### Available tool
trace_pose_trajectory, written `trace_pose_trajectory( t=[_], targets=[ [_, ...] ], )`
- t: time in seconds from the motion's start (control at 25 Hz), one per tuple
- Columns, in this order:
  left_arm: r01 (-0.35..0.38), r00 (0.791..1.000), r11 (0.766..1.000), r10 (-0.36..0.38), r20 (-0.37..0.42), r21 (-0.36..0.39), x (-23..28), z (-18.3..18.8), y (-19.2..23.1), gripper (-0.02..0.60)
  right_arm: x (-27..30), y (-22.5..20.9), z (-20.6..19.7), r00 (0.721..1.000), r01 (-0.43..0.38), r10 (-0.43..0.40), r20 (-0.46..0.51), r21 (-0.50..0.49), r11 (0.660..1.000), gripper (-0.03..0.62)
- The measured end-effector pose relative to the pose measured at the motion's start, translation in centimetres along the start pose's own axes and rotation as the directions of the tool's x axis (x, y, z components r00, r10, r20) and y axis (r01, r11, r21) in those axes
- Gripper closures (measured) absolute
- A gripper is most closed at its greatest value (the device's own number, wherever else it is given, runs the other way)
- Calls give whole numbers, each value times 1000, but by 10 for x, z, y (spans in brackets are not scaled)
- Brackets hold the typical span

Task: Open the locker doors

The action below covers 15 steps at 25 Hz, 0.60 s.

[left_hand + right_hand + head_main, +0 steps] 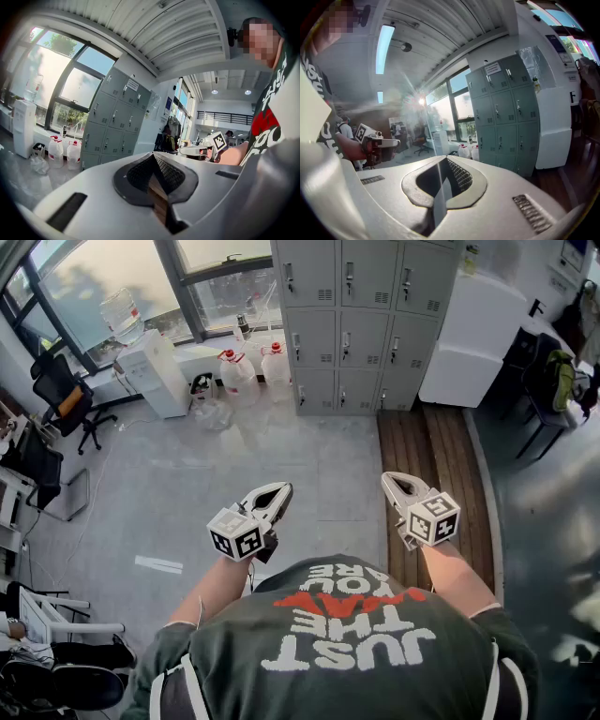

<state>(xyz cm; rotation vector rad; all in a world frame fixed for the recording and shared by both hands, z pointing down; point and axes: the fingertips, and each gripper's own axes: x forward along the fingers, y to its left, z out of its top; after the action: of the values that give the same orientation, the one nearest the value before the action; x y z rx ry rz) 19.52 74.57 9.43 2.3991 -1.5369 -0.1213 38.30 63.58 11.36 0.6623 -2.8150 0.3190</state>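
Observation:
The grey lockers (361, 320) stand against the far wall, three columns of doors, all closed, each with a small handle. They also show in the left gripper view as lockers (115, 124) and in the right gripper view as lockers (506, 117). My left gripper (279, 492) is held out in front of the person's chest, well short of the lockers, jaws shut with nothing between them. My right gripper (394, 481) hangs level with it to the right, also shut and empty. Each gripper sees the other: the right gripper (213, 143) and the left gripper (375, 138).
A water dispenser (155, 371) and water jugs (239, 371) stand left of the lockers under the window. A white cabinet (473, 338) adjoins them on the right. A wooden floor strip (431, 456) runs up to the lockers. Office chairs (61, 395) sit far left.

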Motion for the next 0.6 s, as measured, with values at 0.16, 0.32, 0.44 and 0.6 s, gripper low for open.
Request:
trace_pose_trajectory(
  t=[0.16,0.32,0.44,0.6],
  targets=[
    [-3,1000,1000,3,-8,1,19,0,-3,575,6,-12,3,1000,-22,21,-5,-16,1000,559],
    [-14,1000,1000,14,-11,-2,42,3,-7,575,9,-28,7,999,-44,44,-11,-19,999,559],
    [-21,1000,1000,21,-8,-5,56,5,-11,575,6,-39,12,998,-57,57,-11,-10,998,559],
    [-36,999,999,36,-3,-14,72,5,-15,575,2,-57,14,998,-60,60,-4,14,998,559]
  ],
)
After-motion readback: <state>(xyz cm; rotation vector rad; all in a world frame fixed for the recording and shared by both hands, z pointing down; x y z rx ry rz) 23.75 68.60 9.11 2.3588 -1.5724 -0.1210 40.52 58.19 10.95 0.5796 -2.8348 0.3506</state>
